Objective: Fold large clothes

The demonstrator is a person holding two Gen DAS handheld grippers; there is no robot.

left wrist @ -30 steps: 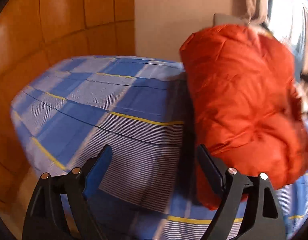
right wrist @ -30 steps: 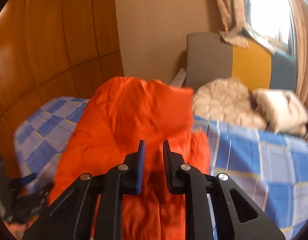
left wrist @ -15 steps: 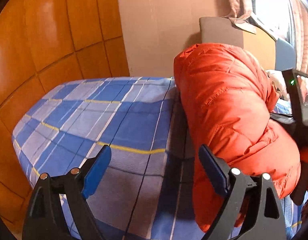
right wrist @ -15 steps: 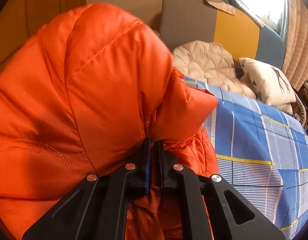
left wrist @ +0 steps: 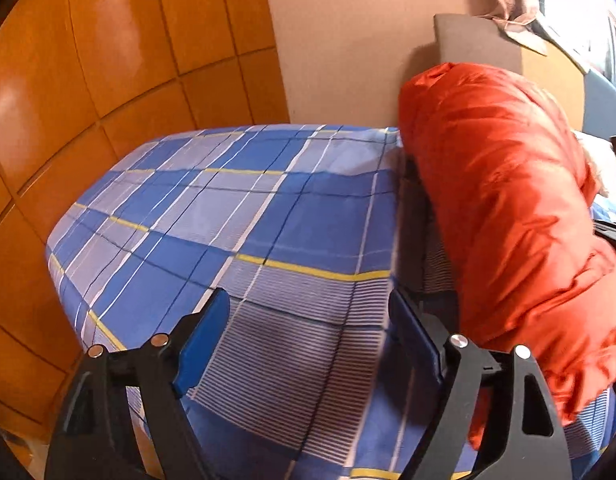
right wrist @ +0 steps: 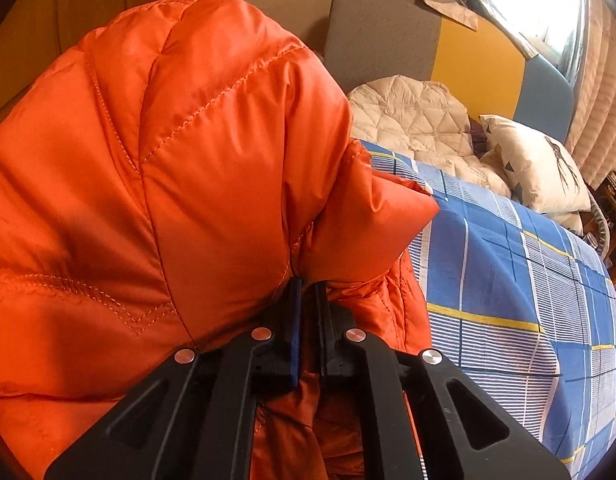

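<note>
Item: orange down jacket (right wrist: 155,168), bunched in a puffy mound on the checked bed sheet (left wrist: 243,216), near the headboard (right wrist: 388,32).

Your right claw (right wrist: 305,292): narrow, pinching a fold of it.

Your left claw (left wrist: 308,328): wide, holding nothing, beside the mound.

Risk: slick padded fabric may slip from that small pinch, and trapped air could spring the fold apart.
</note>
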